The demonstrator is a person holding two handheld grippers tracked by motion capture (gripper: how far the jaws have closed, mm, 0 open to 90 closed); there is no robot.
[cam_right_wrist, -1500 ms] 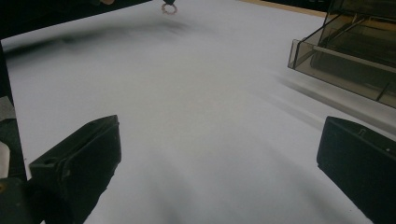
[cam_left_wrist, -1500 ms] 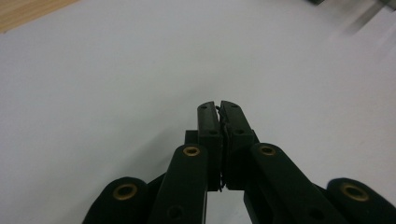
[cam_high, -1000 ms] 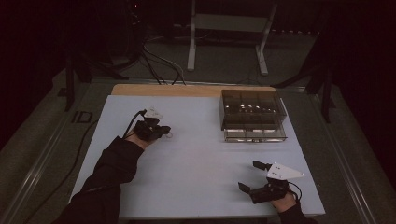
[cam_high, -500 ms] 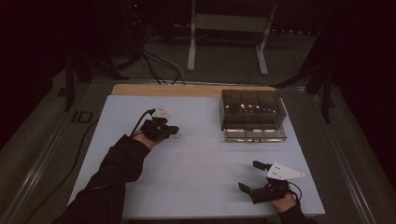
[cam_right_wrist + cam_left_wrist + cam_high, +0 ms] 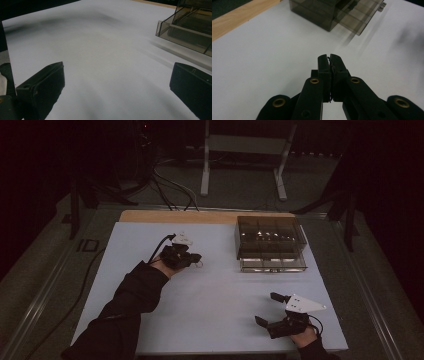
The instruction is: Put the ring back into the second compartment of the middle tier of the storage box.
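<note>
Smoked plastic box point(image 5: 270, 242) sits between closed left tongs point(image 5: 196, 259) and spread right tongs point(image 5: 267, 309).

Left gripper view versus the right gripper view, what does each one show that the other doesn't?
Left gripper view: its own tongs shut, something thin and dark pinched between them, and a wooden edge along the table. Right gripper view: its own tongs wide open with nothing between them. Both: the white table and the smoky clear box, with its drawer pulled out.

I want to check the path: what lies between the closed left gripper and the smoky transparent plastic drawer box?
Nothing: in the left gripper view, bare white table separates the left gripper from the smoky transparent plastic drawer box. The high view agrees.
</note>
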